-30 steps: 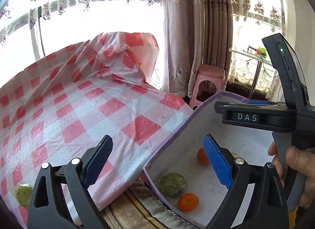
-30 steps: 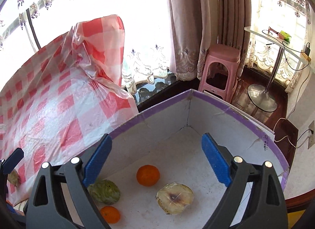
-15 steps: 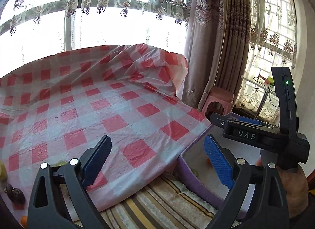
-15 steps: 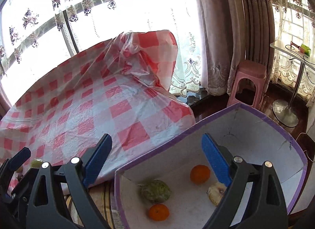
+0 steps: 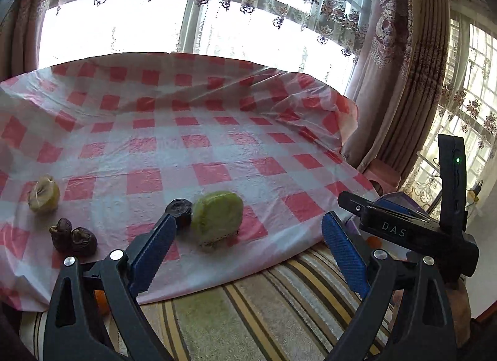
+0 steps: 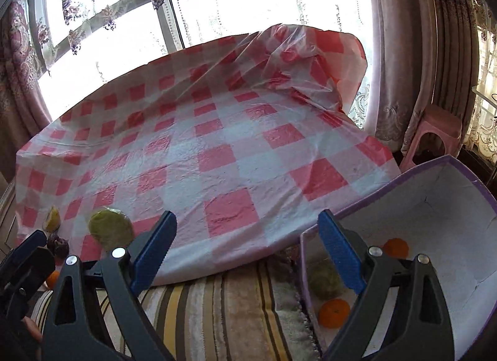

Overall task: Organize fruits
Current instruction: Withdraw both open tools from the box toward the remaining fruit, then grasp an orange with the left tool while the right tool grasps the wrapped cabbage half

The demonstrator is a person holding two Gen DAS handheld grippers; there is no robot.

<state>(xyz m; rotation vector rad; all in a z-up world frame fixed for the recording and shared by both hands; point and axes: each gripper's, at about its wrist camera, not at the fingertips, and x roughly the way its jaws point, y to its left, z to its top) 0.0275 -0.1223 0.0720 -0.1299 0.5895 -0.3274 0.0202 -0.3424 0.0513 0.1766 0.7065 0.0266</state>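
Observation:
A green fruit lies on the red-checked cloth, with a dark round fruit touching its left side. Two dark brown fruits and a yellowish fruit lie farther left. My left gripper is open and empty, just short of the green fruit. My right gripper is open and empty over the striped mat, beside the purple-rimmed box. The box holds two oranges and a green fruit. The green fruit on the cloth also shows in the right wrist view.
A striped mat runs under the cloth's front edge. An orange lies at the cloth's edge on the far left. A pink stool and curtains stand behind the box. The cloth bunches up at the back right.
Both grippers have swung left, away from the box and toward the cloth. The fruits on the cloth have come into the left wrist view. Both stay open.

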